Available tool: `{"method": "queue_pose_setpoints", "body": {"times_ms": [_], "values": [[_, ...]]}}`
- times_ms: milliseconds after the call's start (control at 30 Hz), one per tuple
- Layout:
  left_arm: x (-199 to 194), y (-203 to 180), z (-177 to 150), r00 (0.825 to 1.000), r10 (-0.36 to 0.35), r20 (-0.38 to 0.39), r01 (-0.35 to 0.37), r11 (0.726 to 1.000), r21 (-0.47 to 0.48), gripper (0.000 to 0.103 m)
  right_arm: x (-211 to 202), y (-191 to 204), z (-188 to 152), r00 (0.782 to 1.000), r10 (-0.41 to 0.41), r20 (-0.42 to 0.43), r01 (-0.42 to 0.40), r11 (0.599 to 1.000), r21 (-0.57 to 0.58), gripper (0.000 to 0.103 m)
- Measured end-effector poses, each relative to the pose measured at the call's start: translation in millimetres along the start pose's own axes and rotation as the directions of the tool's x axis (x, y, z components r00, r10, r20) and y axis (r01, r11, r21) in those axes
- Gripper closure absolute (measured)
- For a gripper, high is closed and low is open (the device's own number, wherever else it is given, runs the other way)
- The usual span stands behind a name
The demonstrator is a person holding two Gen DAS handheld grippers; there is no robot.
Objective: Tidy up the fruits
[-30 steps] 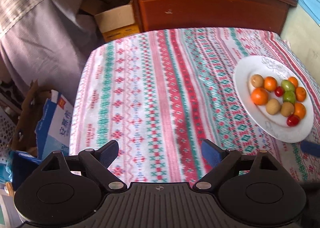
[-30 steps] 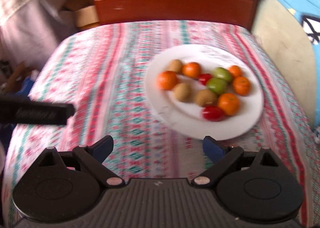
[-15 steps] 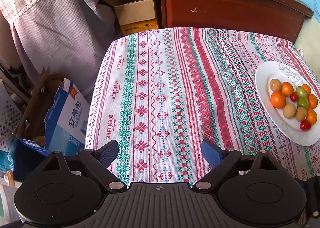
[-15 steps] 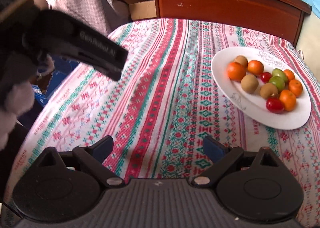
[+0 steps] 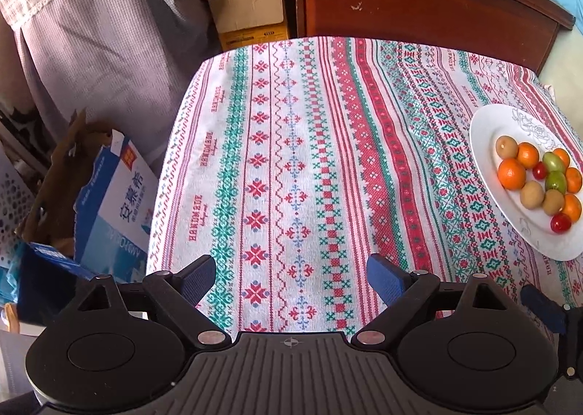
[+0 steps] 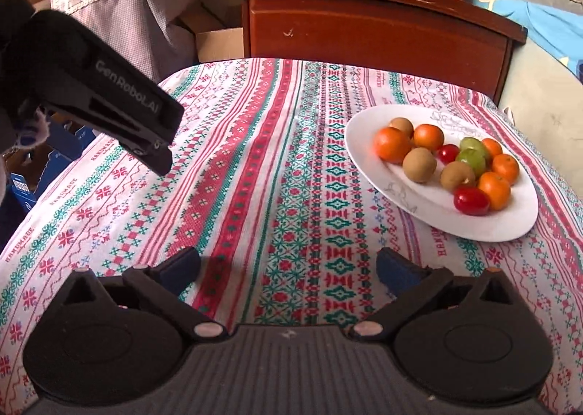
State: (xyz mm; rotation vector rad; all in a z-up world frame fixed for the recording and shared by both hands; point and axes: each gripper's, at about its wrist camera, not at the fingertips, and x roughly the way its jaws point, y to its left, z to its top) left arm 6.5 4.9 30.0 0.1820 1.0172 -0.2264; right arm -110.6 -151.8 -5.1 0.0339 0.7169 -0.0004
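All the fruits sit grouped on the white plate (sorted or awaiting sorting, either fits). The left gripper and right gripper hang nearer than the plate, jaws apart, holding nothing. Any grip on these round fruits should be gentle.

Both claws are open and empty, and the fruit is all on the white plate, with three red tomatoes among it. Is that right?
Not quite: the plate holds two red tomatoes, not three, one at the near edge and one mid-pile, as the right wrist view shows. The rest stands: left claw and right claw are open and empty, all fruit on the plate.
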Motion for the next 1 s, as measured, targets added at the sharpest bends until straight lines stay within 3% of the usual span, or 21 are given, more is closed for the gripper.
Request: {"method": "queue_pose_setpoints", "body": {"times_ms": [1000], "values": [[27,6,-6,1.000,0.009,-0.022,-0.009,1.000,-0.006,0.012,1,1,0,1.000,0.001,0.004,-0.001,1.000,-0.003,0.000]]}}
